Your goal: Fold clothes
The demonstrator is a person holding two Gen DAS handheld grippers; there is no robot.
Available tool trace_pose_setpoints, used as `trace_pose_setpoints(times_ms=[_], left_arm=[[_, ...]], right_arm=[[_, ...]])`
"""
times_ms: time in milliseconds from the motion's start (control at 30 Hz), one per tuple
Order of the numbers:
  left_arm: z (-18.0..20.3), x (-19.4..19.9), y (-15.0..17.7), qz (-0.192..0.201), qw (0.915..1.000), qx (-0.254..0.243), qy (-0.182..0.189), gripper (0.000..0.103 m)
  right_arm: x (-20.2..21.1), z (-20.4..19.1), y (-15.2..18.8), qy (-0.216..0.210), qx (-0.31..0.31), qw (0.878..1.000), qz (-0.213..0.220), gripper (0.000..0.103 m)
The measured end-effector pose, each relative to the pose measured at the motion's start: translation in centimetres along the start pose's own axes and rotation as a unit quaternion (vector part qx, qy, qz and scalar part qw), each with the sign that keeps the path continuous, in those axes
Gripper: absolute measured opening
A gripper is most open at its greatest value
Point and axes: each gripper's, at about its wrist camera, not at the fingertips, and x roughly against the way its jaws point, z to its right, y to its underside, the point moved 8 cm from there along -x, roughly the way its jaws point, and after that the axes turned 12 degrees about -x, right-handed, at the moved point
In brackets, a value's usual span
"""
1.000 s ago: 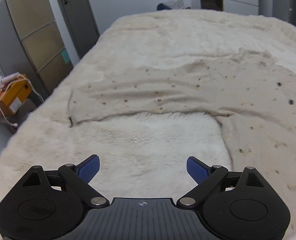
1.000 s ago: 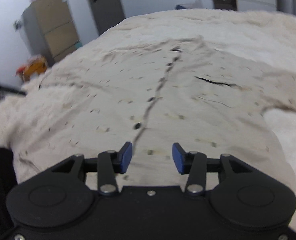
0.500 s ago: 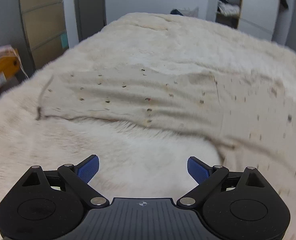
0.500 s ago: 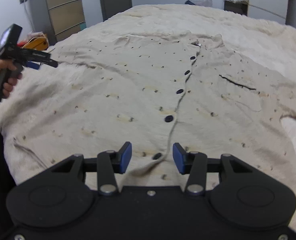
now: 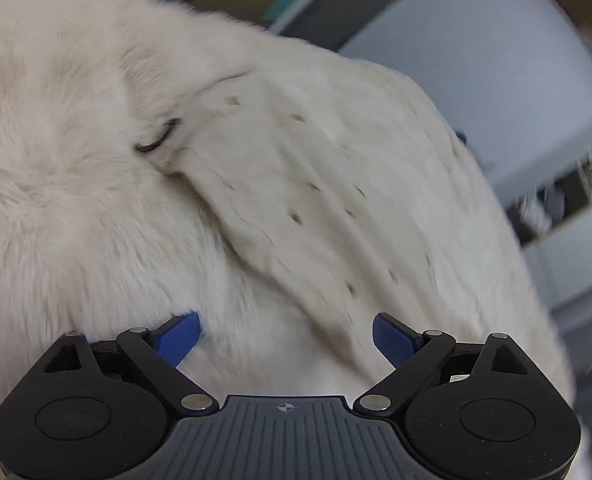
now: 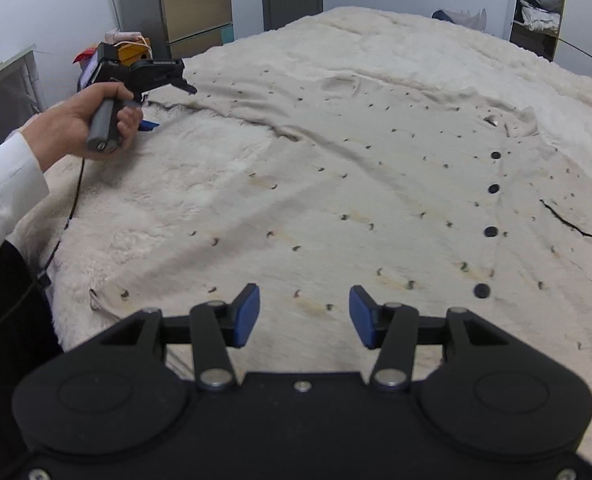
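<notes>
Since a moment ago, our left hand-held gripper (image 5: pixel 286 334) has tipped over sideways and dropped close to the sleeve (image 5: pixel 280 184) of the shirt. In the left wrist view, its blue jaws stand wide open with nothing between them. The sleeve end lies just past them on the fluffy bed (image 5: pixel 56 208), and the picture is a bit blurry.

In the right wrist view, our right hand-held gripper (image 6: pixel 304 316) hangs over the near hem of the shirt (image 6: pixel 336 208), and its jaws are opening with nothing held. The shirt lies flat across the bed, buttons up. Far to the left we see our hand (image 6: pixel 92 124) holding the other gripper by the sleeve.

What could go wrong? We think the left jaws may pinch the bed's fluffy fur along with the thin sleeve, because both are soft and pale. Then the fold would drag crooked.

We count one shirt, two grippers, and four dark buttons (image 6: pixel 490 232).
</notes>
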Motion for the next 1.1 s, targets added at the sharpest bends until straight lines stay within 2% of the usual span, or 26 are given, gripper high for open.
trace_pose_setpoints(times_ms=[33,67,100,133,167,267,367,433,467,533,567,600,633,667,700,733,767,800,833,867,1000,1100], left_arm=[[-0.3,-0.4,-0.6,0.011,0.9998,0.013,0.007,0.086],[-0.5,-0.8,-1.1,0.022,0.9993,0.026,0.014,0.061],[-1.0,-0.7,-1.2,0.027,0.9990,0.036,0.007,0.046],[-1.4,-0.7,-1.3,0.031,0.9984,0.047,-0.001,0.016],[-1.8,-0.6,-1.4,0.036,0.9977,0.057,-0.008,0.001],[-3.1,1.0,-2.0,0.068,0.9913,0.112,0.005,0.000],[-3.2,2.6,-2.9,0.098,0.9921,0.071,-0.035,0.001],[-3.2,2.5,-2.9,0.090,0.9930,0.053,-0.057,0.003],[-3.1,2.4,-2.8,0.081,0.9932,0.042,-0.072,0.010],[-3.0,2.9,-2.8,0.086,0.9927,0.057,-0.062,0.020],[-2.9,3.1,-2.8,0.088,0.9923,0.065,-0.058,0.031],[-2.5,3.2,-2.8,0.087,0.9927,0.059,-0.059,0.037],[-2.1,3.3,-2.8,0.086,0.9930,0.054,-0.060,0.051],[-1.7,3.1,-2.8,0.086,0.9937,0.048,-0.052,0.058],[-1.3,2.9,-2.8,0.086,0.9944,0.042,-0.045,0.060],[-0.7,1.9,-2.8,0.079,0.9960,0.036,-0.021,0.061],[-0.9,1.7,-2.8,0.082,0.9956,0.039,-0.021,0.056],[-1.2,1.5,-2.9,0.086,0.9952,0.041,-0.021,0.044],[-1.2,1.5,-3.0,0.097,0.9940,0.040,-0.030,0.013],[-1.3,1.6,-3.1,0.108,0.9926,0.039,-0.039,0.001],[-0.1,4.7,-4.4,0.178,0.9832,0.028,-0.032,0.001],[-0.4,8.2,-5.3,0.237,0.9663,0.019,-0.099,0.004]], right_arm=[[-0.3,-0.1,-0.1,0.006,0.000,1.000,-0.003,0.048],[-0.4,-0.1,-0.3,0.010,-0.002,1.000,-0.003,0.048],[-0.5,-0.1,-0.5,0.012,-0.004,1.000,-0.001,0.048],[-0.6,0.0,-0.7,0.015,-0.006,1.000,0.000,0.048],[-0.7,0.0,-0.9,0.017,-0.007,1.000,0.002,0.048],[-0.9,0.1,-1.6,0.020,-0.016,1.000,0.008,0.048],[-1.3,0.2,-2.1,0.022,-0.023,0.999,0.012,0.048],[-1.5,0.2,-2.2,0.017,-0.029,0.999,0.009,0.048],[-1.6,0.2,-2.3,0.014,-0.030,0.999,0.008,0.048],[-1.6,0.3,-2.4,0.015,-0.024,1.000,0.007,0.048],[-1.3,0.7,-2.5,0.015,-0.026,0.999,0.010,0.048],[-0.9,1.3,-2.8,0.015,-0.032,0.999,0.013,0.048],[-0.5,2.4,-3.1,0.016,-0.046,0.999,0.016,0.048],[0.0,3.7,-3.4,0.018,-0.066,0.997,0.020,0.048],[0.4,5.0,-3.6,0.023,-0.084,0.996,0.023,0.048],[1.0,6.7,-3.7,0.033,-0.105,0.994,0.028,0.048],[1.6,8.5,-3.7,0.045,-0.124,0.991,0.032,0.048],[2.1,10.0,-3.6,0.056,-0.138,0.988,0.035,0.048],[2.6,11.2,-3.3,0.067,-0.147,0.986,0.038,0.048],[3.1,12.3,-2.9,0.078,-0.154,0.984,0.041,0.048],[4.7,15.5,-1.3,0.105,-0.178,0.977,0.048,0.048],[4.8,16.8,-0.2,0.112,-0.190,0.974,0.044,0.048]])
